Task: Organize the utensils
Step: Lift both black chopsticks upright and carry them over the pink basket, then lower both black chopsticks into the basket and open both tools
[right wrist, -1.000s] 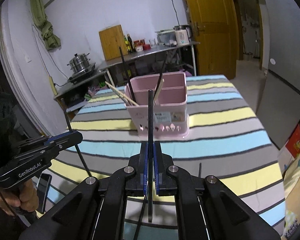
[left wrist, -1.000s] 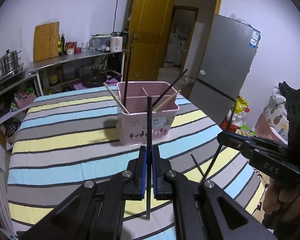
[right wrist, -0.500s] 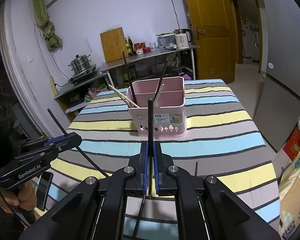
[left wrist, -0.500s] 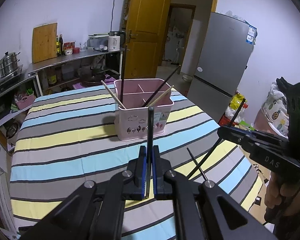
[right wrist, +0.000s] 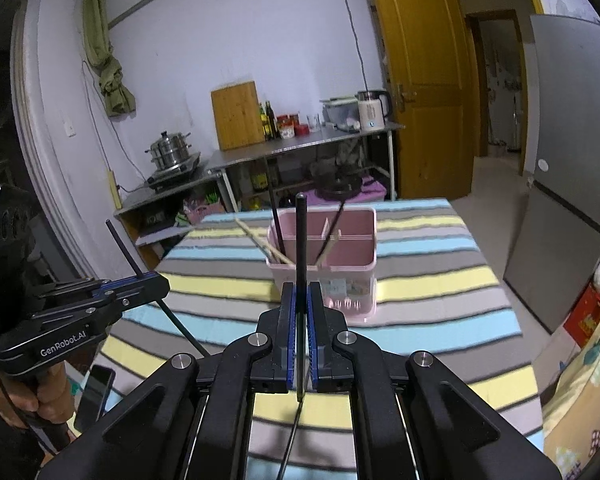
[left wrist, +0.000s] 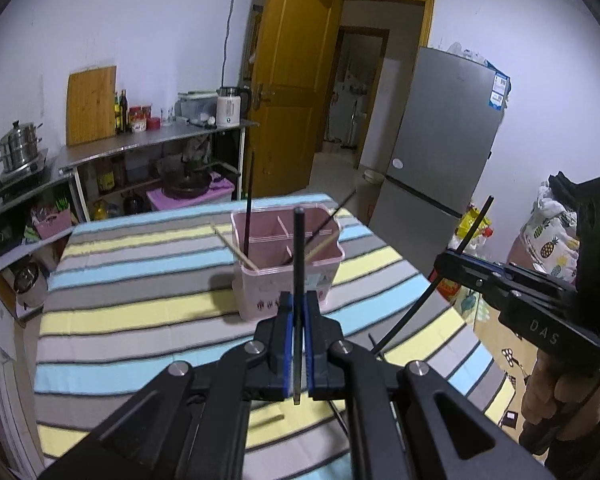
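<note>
A pink utensil holder [left wrist: 260,292] stands mid-table with wooden and black chopsticks leaning in its compartments. My left gripper [left wrist: 299,300] is shut on a black chopstick [left wrist: 299,248] held upright, in the air short of the holder. In the left wrist view my right gripper [left wrist: 440,258] comes in from the right, with a slanted black chopstick [left wrist: 416,304] in it. In its own view the right gripper [right wrist: 299,290] is shut on that upright black chopstick [right wrist: 300,240], in front of the holder [right wrist: 352,256]. The left gripper [right wrist: 160,282] shows at the left with its chopstick [right wrist: 124,248].
A striped cloth covers the table [left wrist: 140,280]. Another black chopstick [left wrist: 374,344] lies on the cloth near the right edge. A steel counter [left wrist: 152,144] with pots and bottles runs behind, and a grey fridge [left wrist: 440,140] stands at the right. A hand holds a phone [right wrist: 96,392].
Both grippers have risen with their black chopsticks. The pink holder now sits lower and smaller in both views, and more of its inside shows.
</note>
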### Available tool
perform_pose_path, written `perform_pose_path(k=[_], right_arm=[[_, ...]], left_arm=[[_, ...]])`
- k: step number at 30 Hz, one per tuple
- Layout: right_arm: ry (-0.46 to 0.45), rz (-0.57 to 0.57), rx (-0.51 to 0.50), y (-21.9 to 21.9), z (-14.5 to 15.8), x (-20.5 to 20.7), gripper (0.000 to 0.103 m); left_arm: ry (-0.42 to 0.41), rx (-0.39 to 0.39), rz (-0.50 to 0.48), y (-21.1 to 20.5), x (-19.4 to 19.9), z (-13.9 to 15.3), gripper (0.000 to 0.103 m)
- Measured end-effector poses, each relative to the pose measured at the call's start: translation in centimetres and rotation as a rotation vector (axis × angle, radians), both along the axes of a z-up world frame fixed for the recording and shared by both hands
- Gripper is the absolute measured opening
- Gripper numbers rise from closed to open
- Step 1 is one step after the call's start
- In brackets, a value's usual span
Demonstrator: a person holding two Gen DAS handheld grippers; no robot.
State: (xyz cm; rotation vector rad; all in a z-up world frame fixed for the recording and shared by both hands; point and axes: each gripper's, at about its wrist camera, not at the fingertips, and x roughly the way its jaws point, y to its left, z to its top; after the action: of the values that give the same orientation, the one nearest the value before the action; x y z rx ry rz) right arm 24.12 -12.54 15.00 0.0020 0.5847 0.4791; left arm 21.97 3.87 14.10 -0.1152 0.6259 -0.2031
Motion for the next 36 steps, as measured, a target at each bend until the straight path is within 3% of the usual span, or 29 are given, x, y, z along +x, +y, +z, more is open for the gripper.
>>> perform_pose_path(k=[12, 20, 27, 36], right_arm=[[-0.111, -0.012, 0.047, 1.5, 4.2, 3.1, 0.005], [-0.150, -0.022, 0.073, 2.6, 5.3, 6.3, 0.005], [-0.149, -0.045, 0.086, 3.1, 4.6, 9.1, 0.005], [-0.119, -0.065, 0.084, 3.8, 1.6, 11.9, 0.005]], left_arm=[[-0.076, -0.017, 0.030, 1.0, 4.5, 4.0, 0.005], [-0.123, -0.013, 0.034, 1.4, 7.6, 5.7, 0.005], [-0.134, -0.019, 0.037, 1.6, 10.1, 5.2, 0.005], [-0.105, -0.035, 0.050, 1.8, 12.6, 2.0, 0.005]])
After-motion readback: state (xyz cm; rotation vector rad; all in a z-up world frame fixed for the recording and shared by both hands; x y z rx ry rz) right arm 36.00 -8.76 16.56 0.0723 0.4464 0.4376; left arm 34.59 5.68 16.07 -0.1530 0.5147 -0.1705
